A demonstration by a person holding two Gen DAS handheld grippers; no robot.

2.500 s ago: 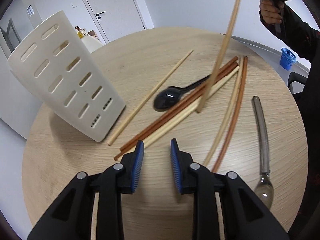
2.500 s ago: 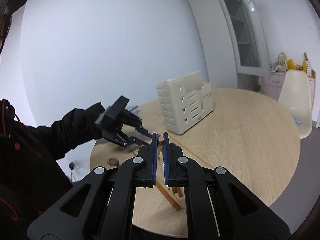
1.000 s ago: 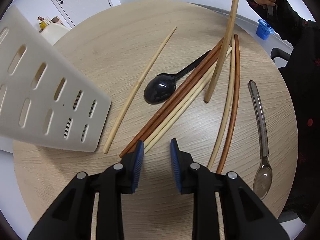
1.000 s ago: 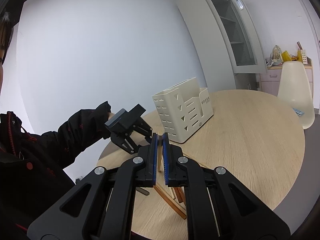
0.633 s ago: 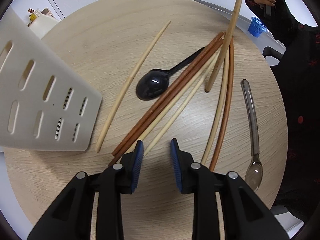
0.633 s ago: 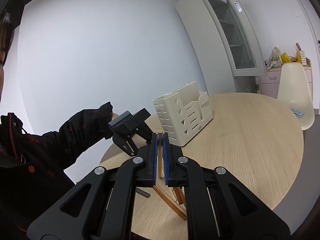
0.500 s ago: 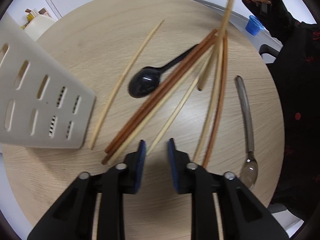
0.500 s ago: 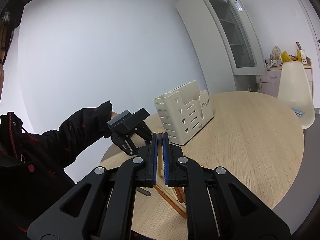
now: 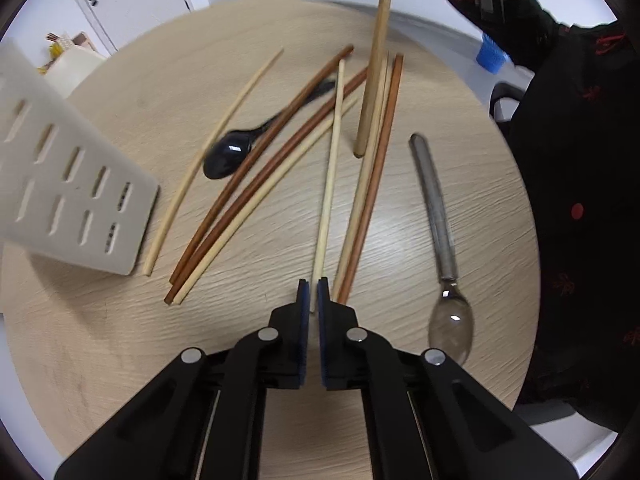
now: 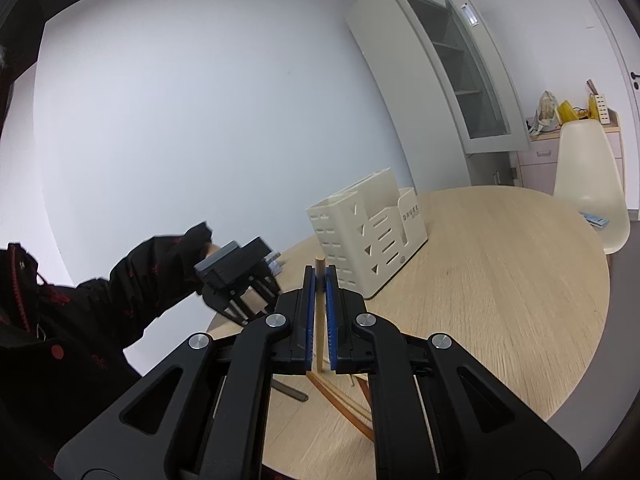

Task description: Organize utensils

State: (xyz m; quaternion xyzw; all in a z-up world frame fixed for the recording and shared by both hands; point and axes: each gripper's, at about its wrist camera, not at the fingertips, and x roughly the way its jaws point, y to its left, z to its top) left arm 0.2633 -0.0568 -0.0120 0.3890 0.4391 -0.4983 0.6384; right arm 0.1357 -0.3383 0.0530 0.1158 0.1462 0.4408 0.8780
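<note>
In the left wrist view my left gripper [image 9: 314, 298] points down at the round wooden table [image 9: 120, 344]. Its jaws are closing, and the pads pinch the near end of a pale chopstick [image 9: 330, 168]. Beside it lie more pale and brown chopsticks [image 9: 256, 184], a black spoon [image 9: 228, 154] and a clear grey-handled spoon [image 9: 440, 232]. My right gripper [image 10: 319, 280] is shut on a light wooden chopstick [image 10: 319, 268] held upright. That same chopstick [image 9: 374, 68] hangs above the pile with its tip just off the table. The cream utensil holder [image 10: 368, 236] stands beyond.
The utensil holder [image 9: 68, 184] fills the left of the left wrist view, close to the chopstick pile. A person's dark sleeve [image 9: 568, 160] borders the table's right side. A cream chair [image 10: 588, 184] and a tall cabinet [image 10: 452, 64] stand behind the table.
My left gripper has slid right over the pile and its jaws have closed from wide apart onto the pale chopstick's near end. That chopstick now lies apart from the brown pair. The right gripper has stayed still.
</note>
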